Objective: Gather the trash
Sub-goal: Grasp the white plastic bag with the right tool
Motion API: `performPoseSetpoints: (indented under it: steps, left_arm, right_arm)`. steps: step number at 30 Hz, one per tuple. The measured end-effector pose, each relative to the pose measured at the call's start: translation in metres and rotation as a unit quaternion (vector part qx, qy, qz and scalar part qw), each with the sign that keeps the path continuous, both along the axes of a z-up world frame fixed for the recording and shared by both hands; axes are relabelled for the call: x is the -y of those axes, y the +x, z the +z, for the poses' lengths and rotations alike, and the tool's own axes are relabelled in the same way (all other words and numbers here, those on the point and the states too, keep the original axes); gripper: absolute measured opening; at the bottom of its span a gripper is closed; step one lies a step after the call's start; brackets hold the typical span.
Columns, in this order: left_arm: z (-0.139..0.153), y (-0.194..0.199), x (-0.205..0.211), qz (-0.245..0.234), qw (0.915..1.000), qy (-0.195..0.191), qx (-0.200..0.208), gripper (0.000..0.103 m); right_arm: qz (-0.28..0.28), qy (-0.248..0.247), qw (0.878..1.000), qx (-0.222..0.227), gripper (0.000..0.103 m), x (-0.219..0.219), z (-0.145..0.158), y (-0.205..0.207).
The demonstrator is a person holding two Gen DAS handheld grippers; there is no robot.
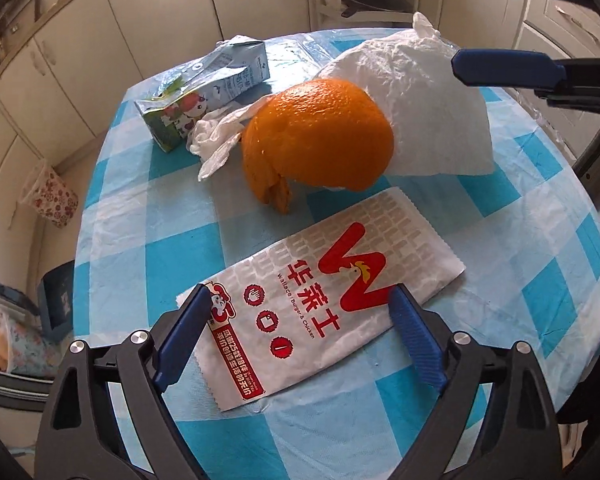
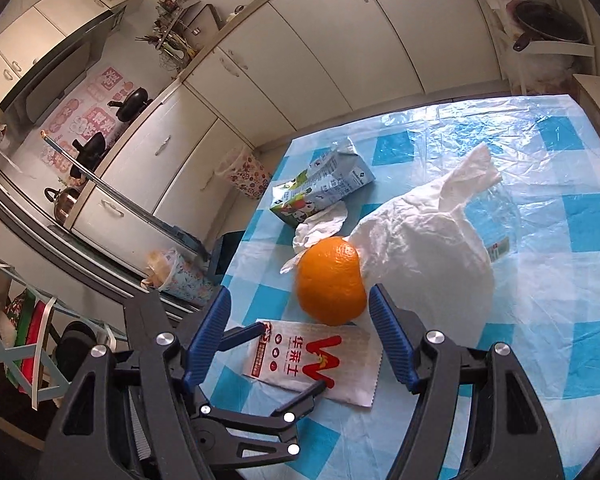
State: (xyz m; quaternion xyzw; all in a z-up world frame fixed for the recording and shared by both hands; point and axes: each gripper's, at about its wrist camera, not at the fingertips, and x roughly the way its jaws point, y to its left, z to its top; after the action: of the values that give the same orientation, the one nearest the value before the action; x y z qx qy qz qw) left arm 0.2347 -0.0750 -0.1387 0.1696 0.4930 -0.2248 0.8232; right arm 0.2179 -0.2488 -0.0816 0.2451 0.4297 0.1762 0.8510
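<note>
A white Wallace burger wrapper [image 1: 320,300] lies flat on the blue checked table [image 1: 540,220]; it also shows in the right wrist view [image 2: 312,360]. My left gripper [image 1: 300,304] is open, its fingers on either side of the wrapper's near end. Behind it sit an orange peel [image 1: 320,136], a white plastic bag [image 1: 428,104], a crumpled tissue [image 1: 216,132] and a crushed milk carton [image 1: 204,88]. My right gripper [image 2: 298,304] is open and empty, above the table near the orange peel [image 2: 332,280]. One of its fingers [image 1: 500,68] shows in the left wrist view.
A floral bin [image 1: 52,196] stands on the floor left of the table; it also shows in the right wrist view [image 2: 248,174]. A clear plastic wrapper [image 2: 500,240] lies right of the bag [image 2: 428,240]. Kitchen cabinets [image 2: 300,60] run behind.
</note>
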Motion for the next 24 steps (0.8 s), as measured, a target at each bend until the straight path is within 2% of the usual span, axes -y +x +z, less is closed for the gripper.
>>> performPoseSetpoints:
  steps: [2, 4, 5, 7, 9, 13, 15, 17, 19, 21, 24]
  left_arm:
    - [0.001, -0.001, -0.002, -0.006, 0.9998, -0.013, -0.013, 0.072]
    - [0.005, -0.004, -0.001, -0.018, 0.9997, -0.010, -0.013, 0.045]
    - [0.006, -0.006, -0.001, -0.022, 0.9996, -0.011, -0.016, 0.038]
    - [0.008, -0.009, -0.001, -0.029, 0.9994, -0.007, -0.020, 0.011]
    - [0.008, -0.013, -0.003, -0.037, 0.9990, -0.004, -0.026, 0.002]
    - [0.012, -0.018, -0.014, -0.047, 0.9985, -0.007, -0.028, 0.002]
    - [0.017, -0.020, -0.021, -0.055, 0.9982, -0.013, -0.022, 0.002]
    - [0.022, -0.021, -0.025, -0.058, 0.9982, -0.011, -0.014, 0.007]
    - [0.025, -0.020, -0.028, -0.052, 0.9986, -0.009, -0.005, 0.028]
    - [0.028, -0.020, -0.030, -0.045, 0.9989, -0.007, 0.007, 0.039]
    - [0.031, -0.014, -0.032, -0.040, 0.9991, -0.008, 0.008, 0.043]
  right_arm:
    - [-0.007, -0.012, 1.000, 0.001, 0.069, -0.003, -0.003, 0.008]
    - [-0.013, -0.025, 1.000, -0.002, 0.069, -0.006, -0.006, 0.015]
    - [-0.015, -0.029, 0.999, -0.005, 0.069, -0.006, -0.009, 0.017]
    - [-0.019, -0.039, 0.999, -0.011, 0.068, -0.010, -0.017, 0.026]
    - [-0.017, -0.052, 0.998, -0.012, 0.068, -0.017, -0.021, 0.031]
    - [0.008, -0.079, 0.997, -0.010, 0.065, -0.034, -0.022, 0.034]
    - [0.024, -0.097, 0.995, -0.015, 0.044, -0.041, -0.023, 0.035]
    - [0.034, -0.104, 0.994, -0.016, 0.035, -0.044, -0.024, 0.034]
    - [0.043, -0.096, 0.994, -0.013, 0.027, -0.044, -0.024, 0.034]
    - [0.050, -0.087, 0.995, -0.007, 0.003, -0.044, -0.020, 0.032]
    - [0.063, -0.091, 0.994, 0.001, 0.001, -0.047, -0.016, 0.028]
